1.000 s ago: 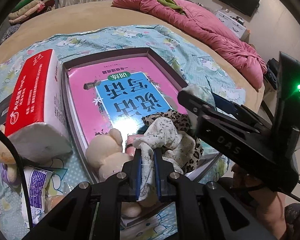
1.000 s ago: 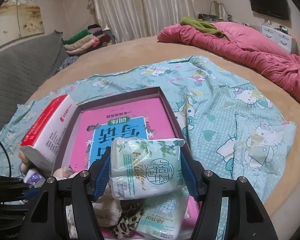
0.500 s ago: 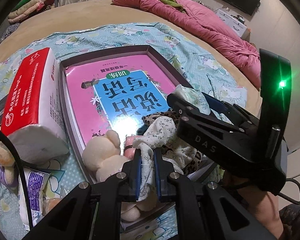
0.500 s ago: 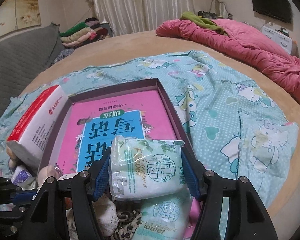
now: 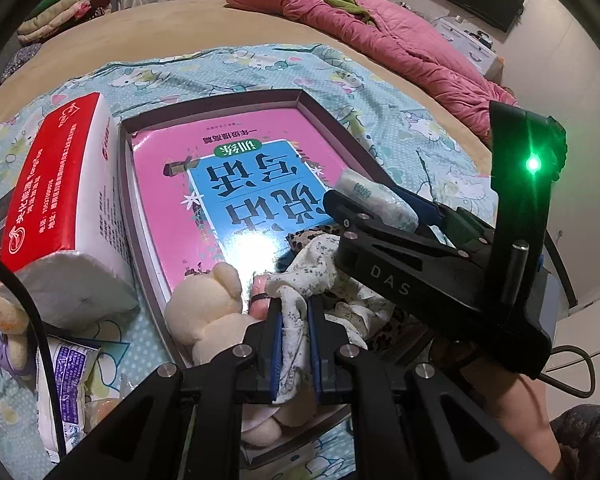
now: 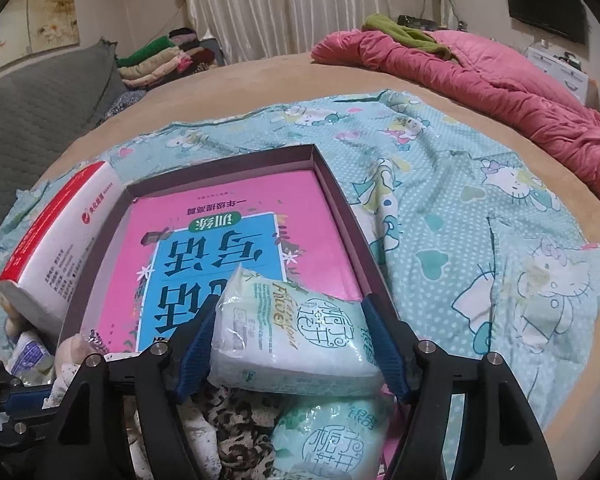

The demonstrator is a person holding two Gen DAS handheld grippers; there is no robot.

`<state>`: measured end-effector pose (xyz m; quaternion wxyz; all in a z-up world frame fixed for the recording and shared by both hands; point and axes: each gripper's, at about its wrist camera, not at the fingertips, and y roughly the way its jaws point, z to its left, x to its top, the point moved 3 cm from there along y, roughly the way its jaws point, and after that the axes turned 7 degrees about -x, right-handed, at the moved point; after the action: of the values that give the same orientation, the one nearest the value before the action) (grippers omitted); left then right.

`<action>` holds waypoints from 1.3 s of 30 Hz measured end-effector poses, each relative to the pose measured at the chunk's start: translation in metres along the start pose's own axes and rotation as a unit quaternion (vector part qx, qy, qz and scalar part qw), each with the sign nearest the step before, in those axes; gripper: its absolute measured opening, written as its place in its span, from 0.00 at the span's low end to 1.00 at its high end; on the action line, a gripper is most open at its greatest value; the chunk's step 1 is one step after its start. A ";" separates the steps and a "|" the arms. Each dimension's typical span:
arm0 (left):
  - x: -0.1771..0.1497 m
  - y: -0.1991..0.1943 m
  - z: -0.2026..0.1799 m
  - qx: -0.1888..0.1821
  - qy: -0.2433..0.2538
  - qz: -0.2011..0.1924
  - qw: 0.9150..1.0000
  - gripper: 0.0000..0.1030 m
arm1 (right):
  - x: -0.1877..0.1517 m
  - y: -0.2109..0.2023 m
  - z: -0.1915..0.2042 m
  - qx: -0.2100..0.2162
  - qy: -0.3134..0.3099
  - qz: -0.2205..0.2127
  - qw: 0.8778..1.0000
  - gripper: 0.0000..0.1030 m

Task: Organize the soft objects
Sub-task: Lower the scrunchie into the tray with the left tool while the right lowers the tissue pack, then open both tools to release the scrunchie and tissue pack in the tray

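Now the right gripper (image 6: 290,354), clamping a tissue pack (image 6: 294,346), has moved farther over the tray (image 6: 342,200); the left gripper (image 5: 294,344) still pinches a cloth (image 5: 300,312), so placement looks near.

Colours are wild here: pink book (image 6: 236,216) with a blue panel in a dark purple-brown tray (image 6: 340,200), sitting on a teal polka-dot sheet (image 6: 440,200) printed with cartoon cats. Red-and-white tissue pack (image 5: 60,200), cream plush bear (image 5: 204,312), white cloth (image 5: 300,288) with grey-green specks over leopard-print fabric (image 5: 308,238), and mint-green floral tissue packets (image 6: 300,340); both grippers are black with blue pads (image 6: 192,356)
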<state>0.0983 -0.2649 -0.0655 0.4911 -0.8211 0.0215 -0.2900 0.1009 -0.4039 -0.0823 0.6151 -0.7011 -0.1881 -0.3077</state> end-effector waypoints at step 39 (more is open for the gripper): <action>0.006 -0.020 0.012 0.048 -0.009 -0.021 0.999 0.52 | 0.006 -0.026 -0.028 0.023 0.068 -0.048 0.996 0.77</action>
<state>0.1045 -0.2471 -0.0502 0.5239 -0.7996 -0.0141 -0.2932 0.0828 -0.4279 -0.0578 0.6271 -0.6544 -0.1858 -0.3795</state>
